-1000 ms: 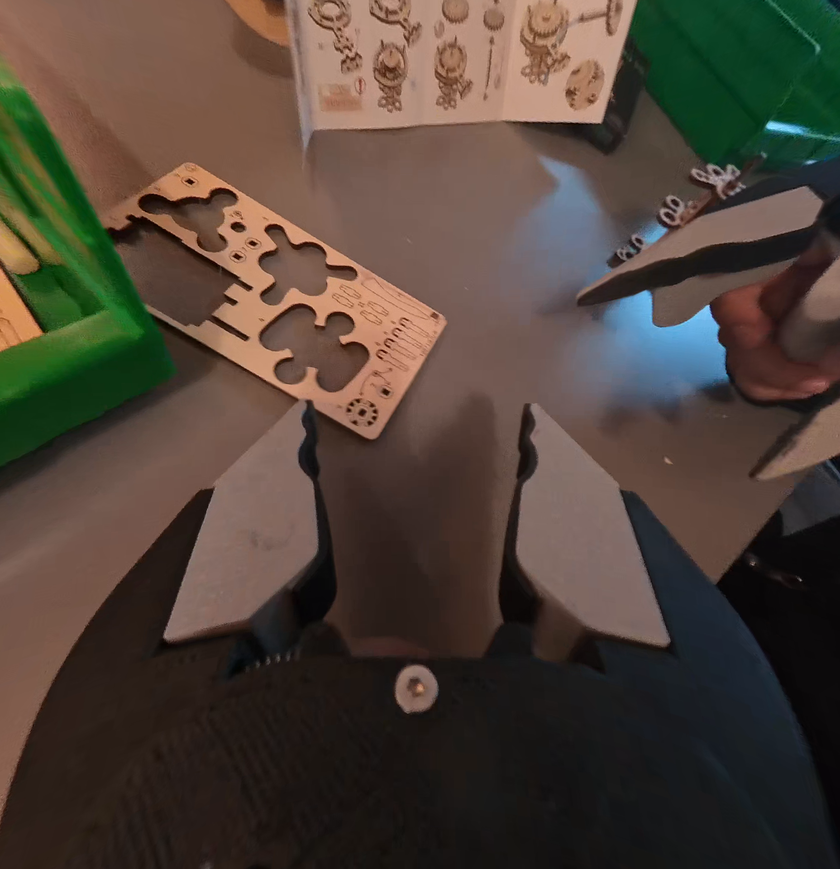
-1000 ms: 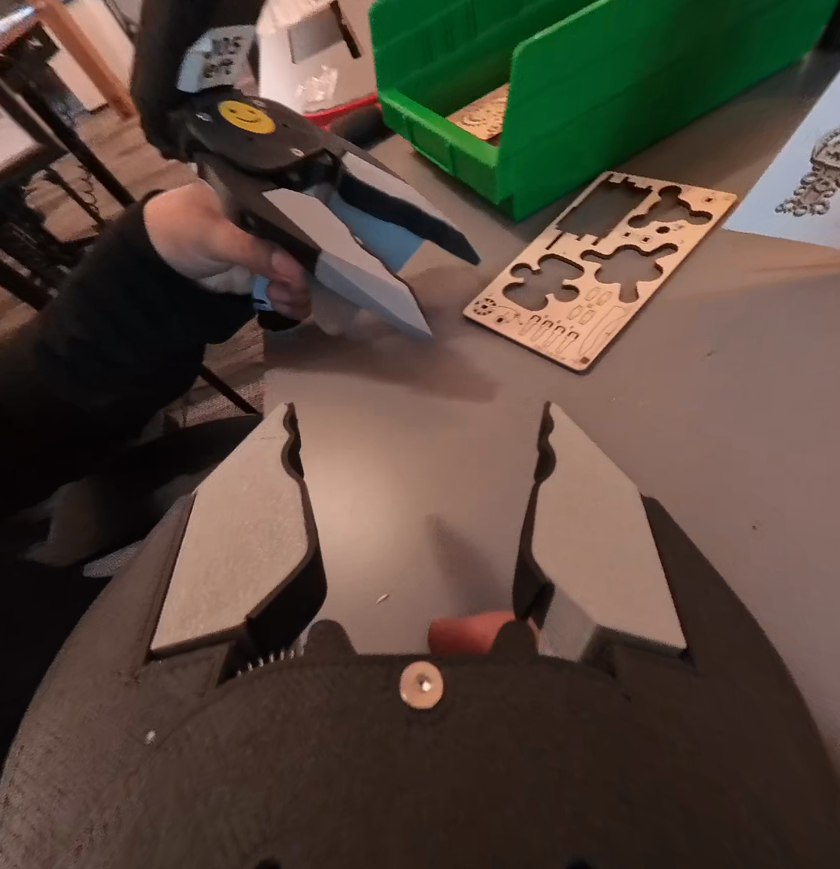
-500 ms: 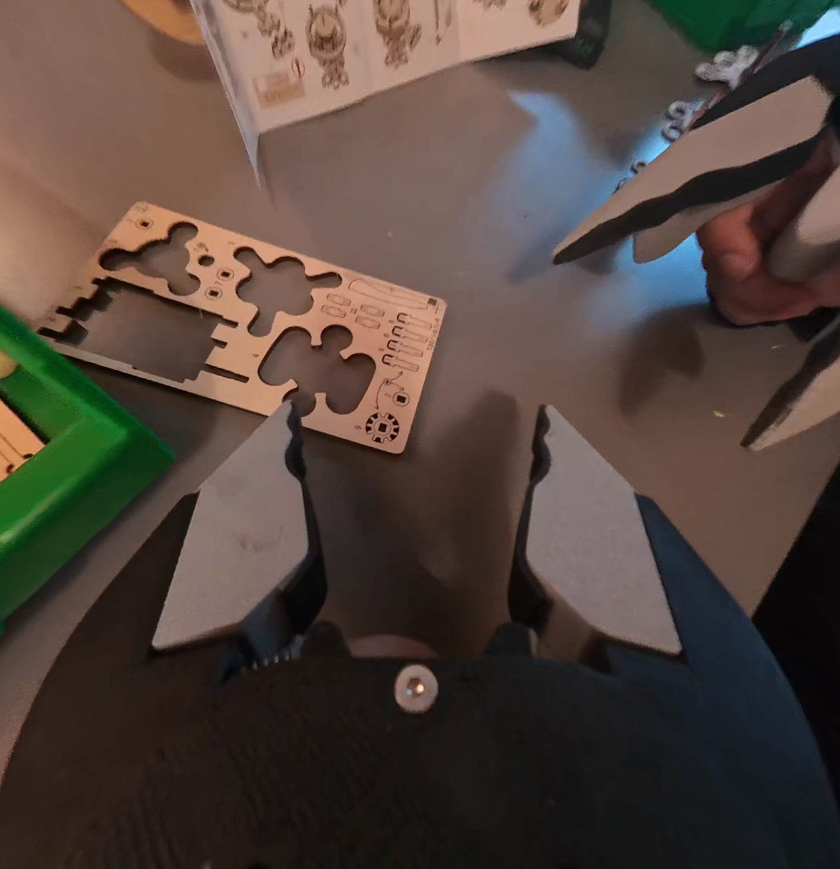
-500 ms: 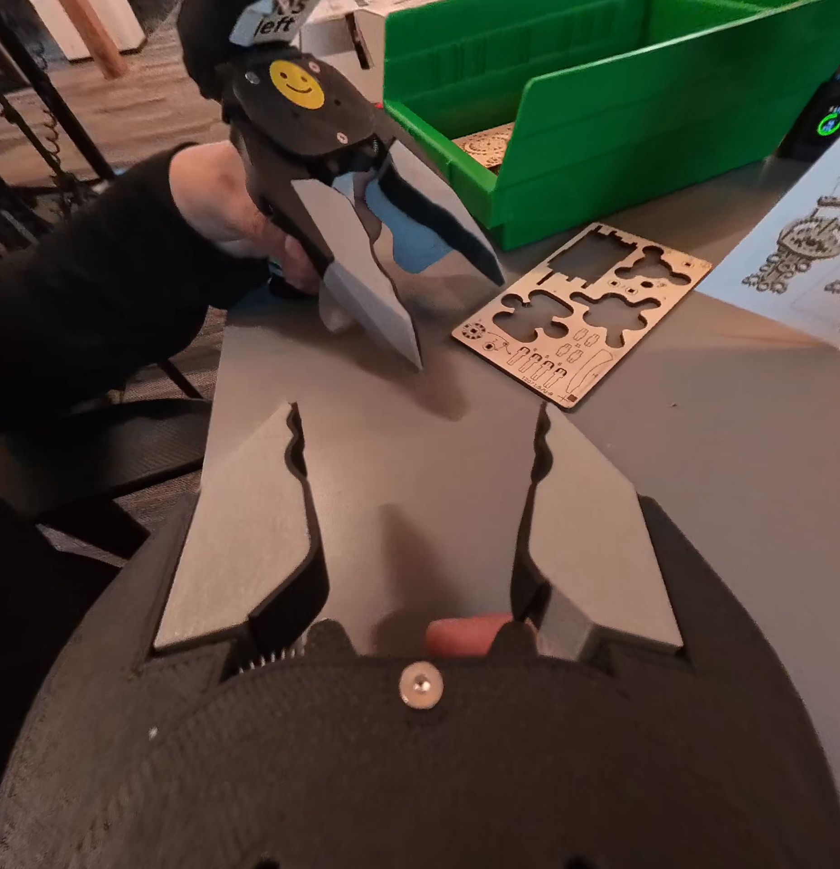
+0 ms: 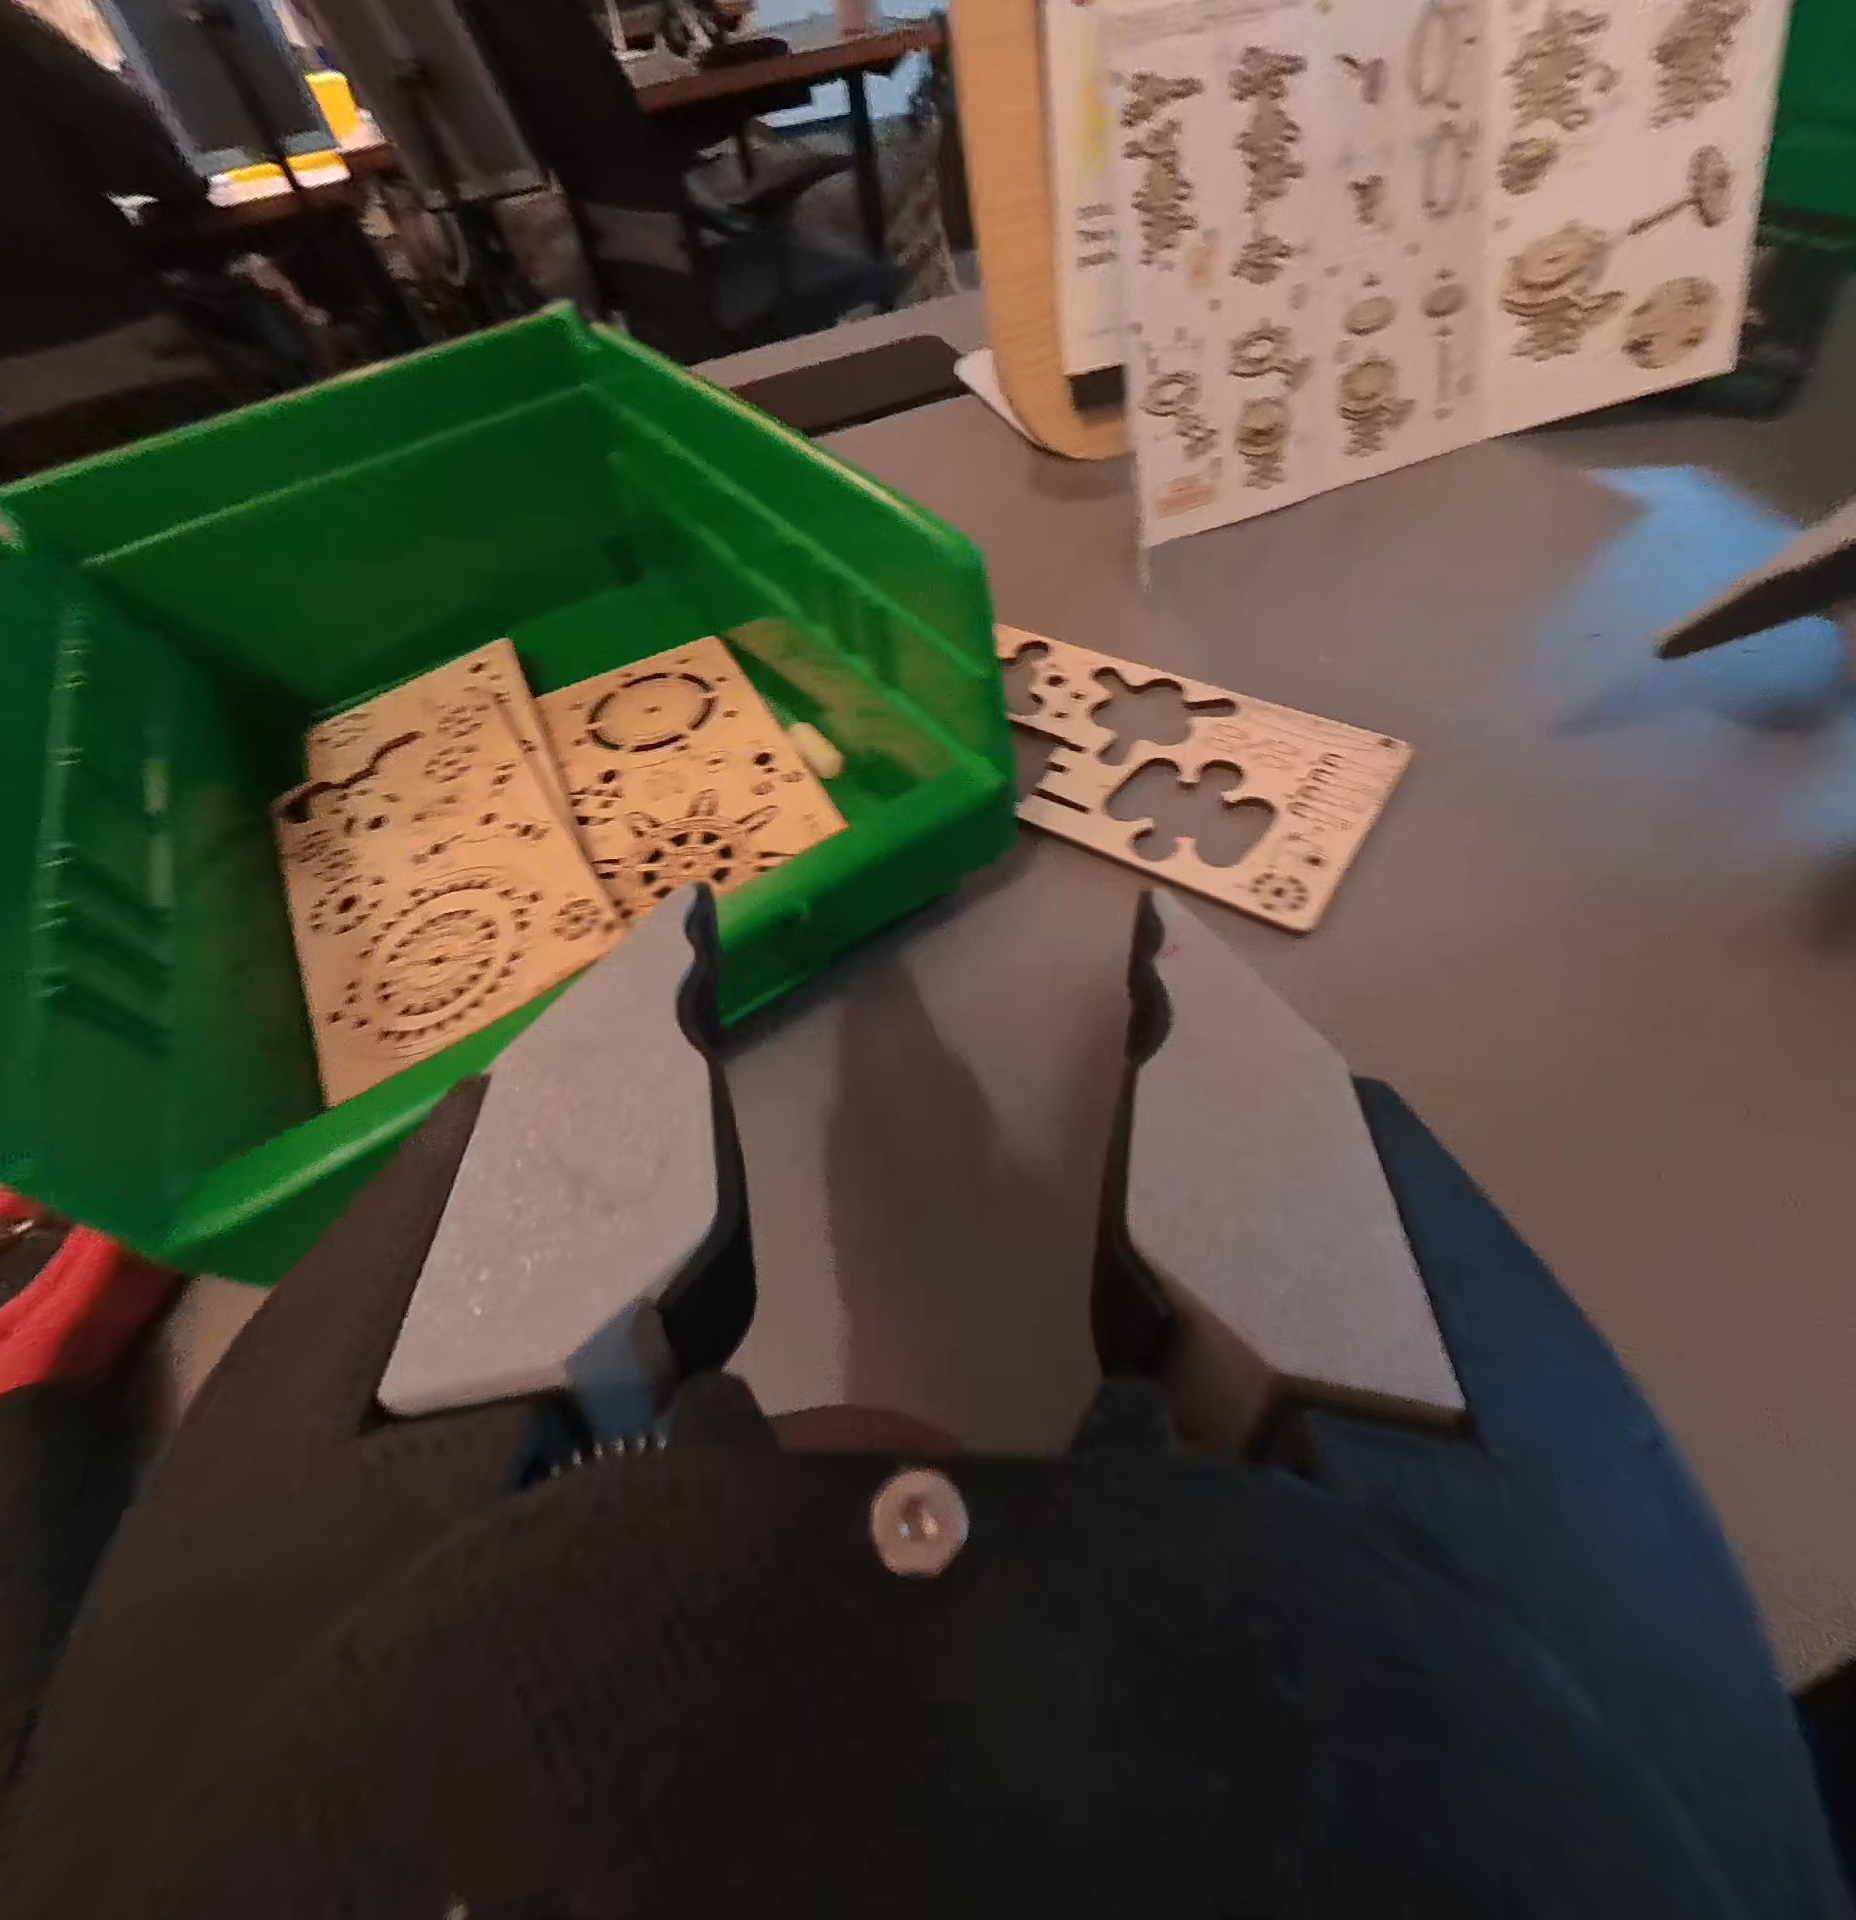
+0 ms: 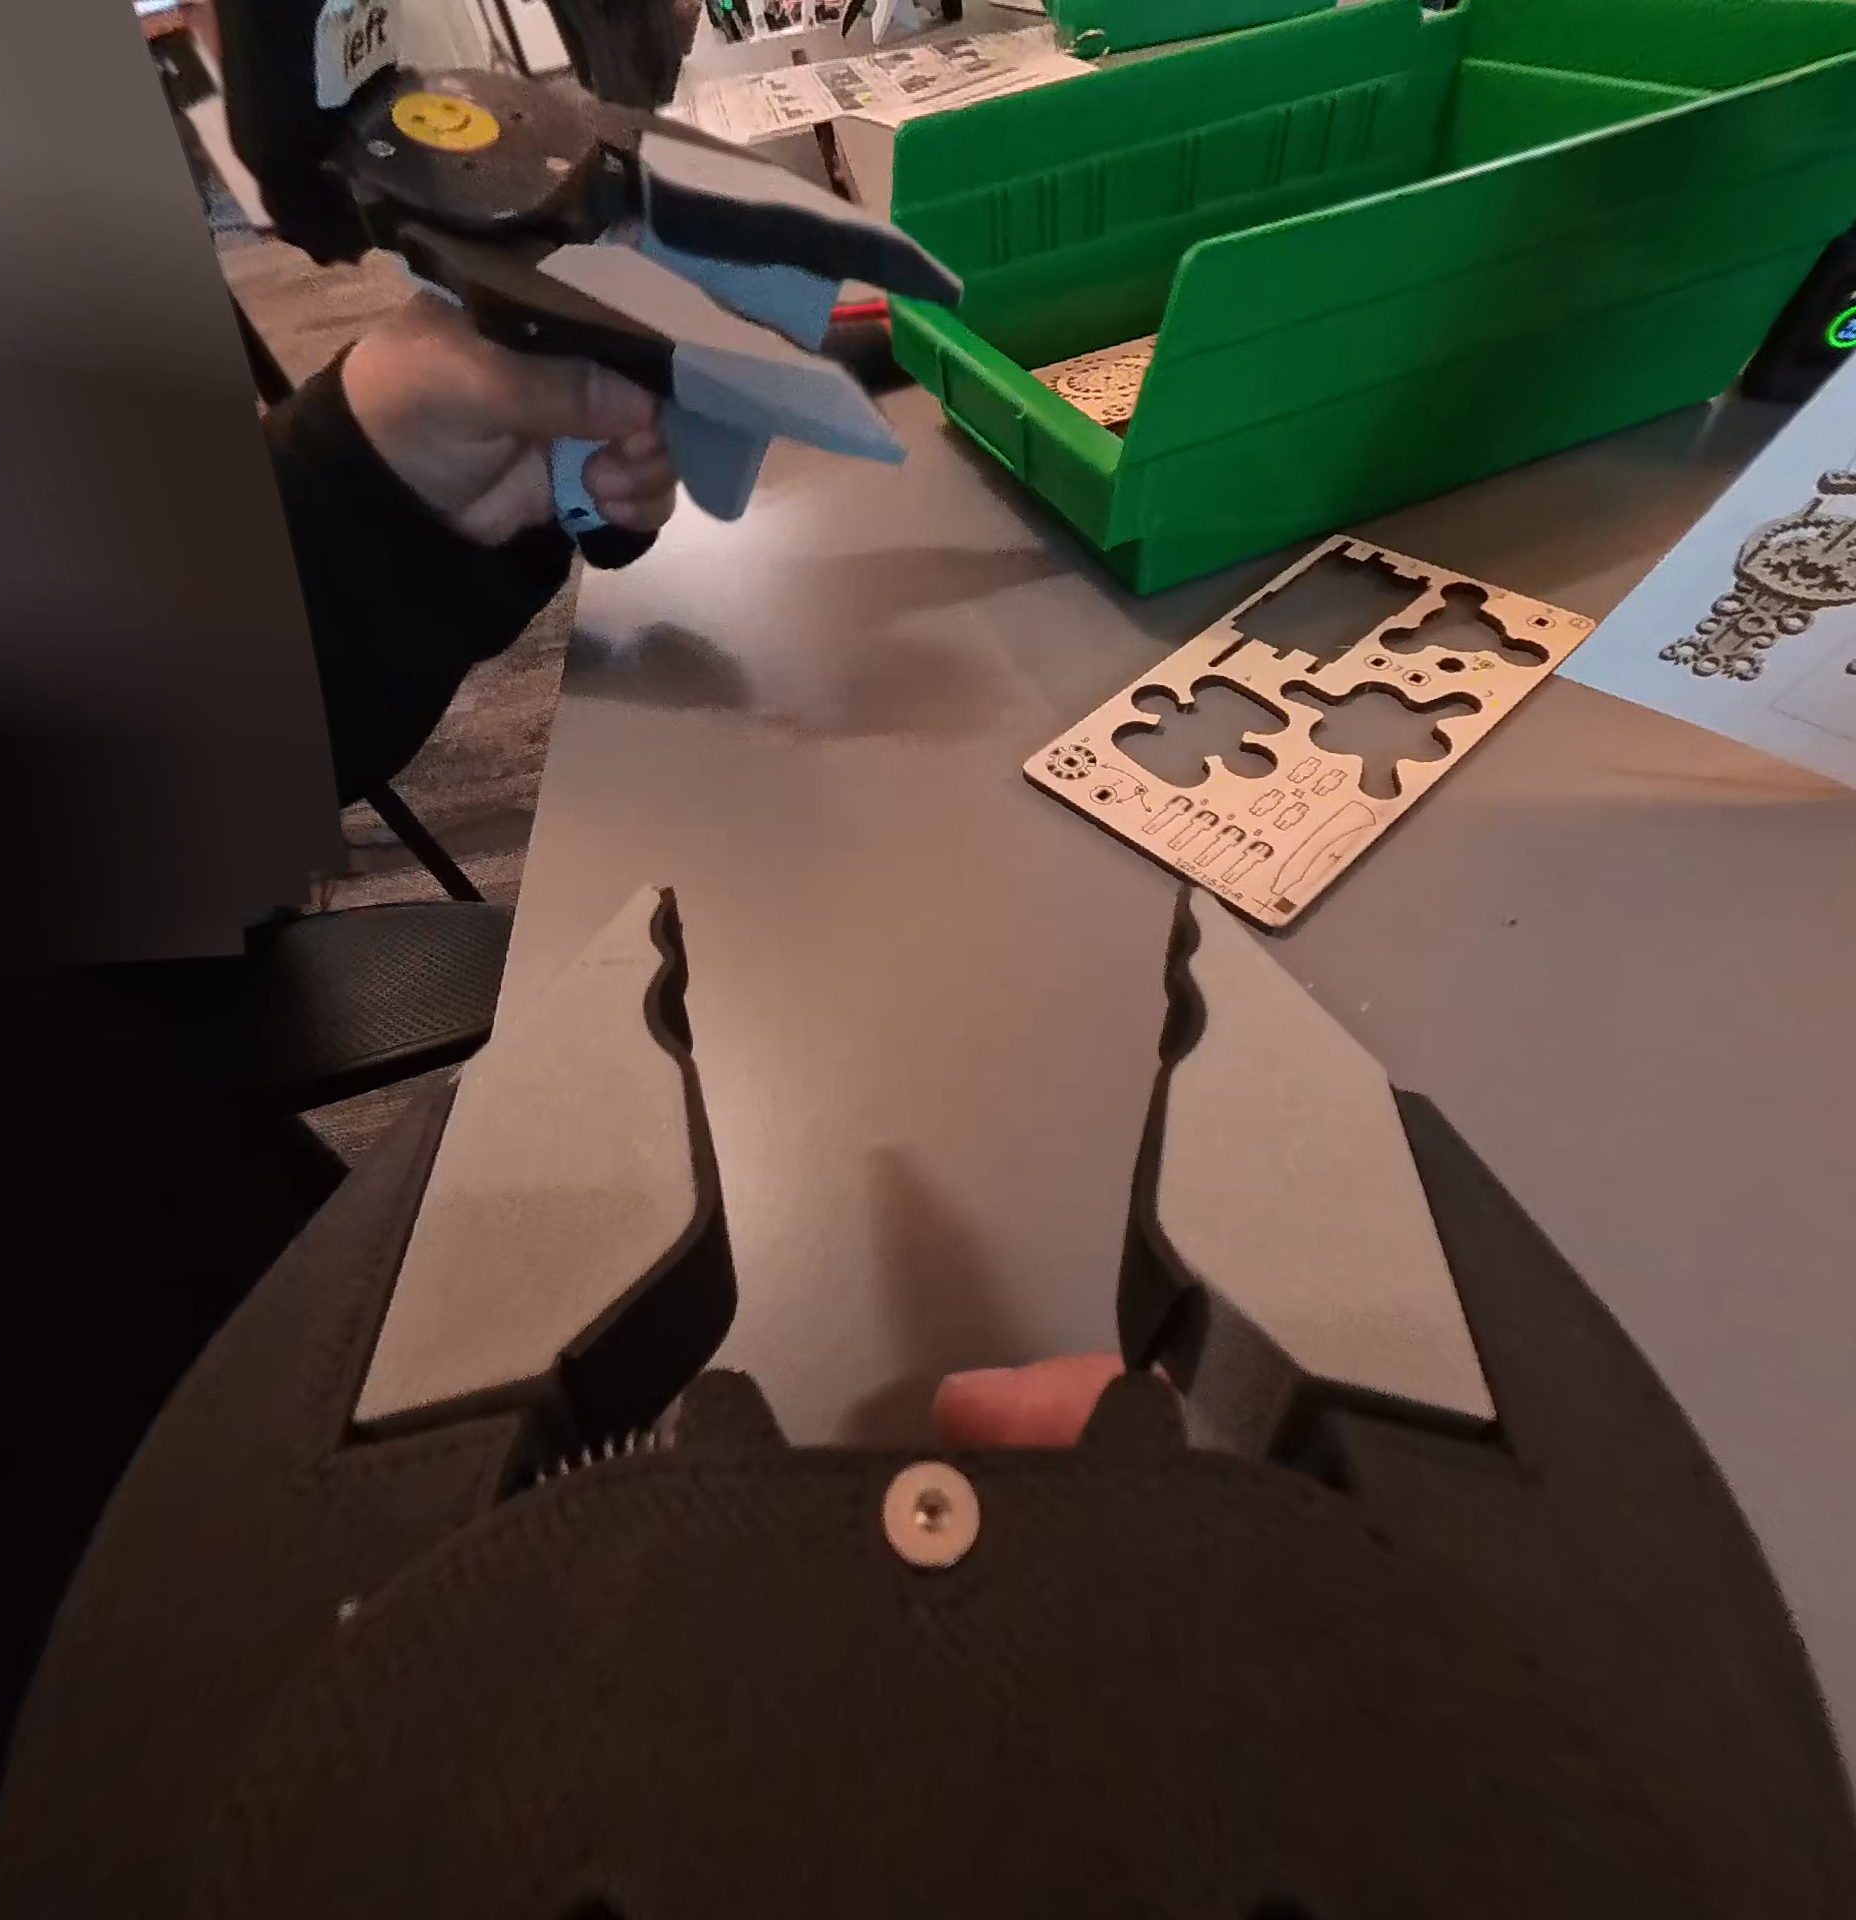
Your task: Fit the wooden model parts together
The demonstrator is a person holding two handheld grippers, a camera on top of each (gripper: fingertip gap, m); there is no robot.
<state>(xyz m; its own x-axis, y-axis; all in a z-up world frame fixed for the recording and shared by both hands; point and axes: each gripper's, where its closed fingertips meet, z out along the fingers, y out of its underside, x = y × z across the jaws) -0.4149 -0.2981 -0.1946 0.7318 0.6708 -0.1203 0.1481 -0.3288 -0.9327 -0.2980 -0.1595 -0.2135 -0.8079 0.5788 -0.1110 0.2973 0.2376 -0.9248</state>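
Wooden sheet lies ahead of both spread, empty hand-held grippers.

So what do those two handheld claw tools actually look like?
Each is a rounded, textured black plastic body with a silver screw, ending in two grey wedge-shaped fingers with wavy black inner edges. The left gripper has a yellow smiley sticker, a pale blue trigger handle and a white label. The person wears a black sleeve.

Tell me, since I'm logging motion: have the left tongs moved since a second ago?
Yes. The left tongs swung away from the punched wooden sheet toward the green bin.
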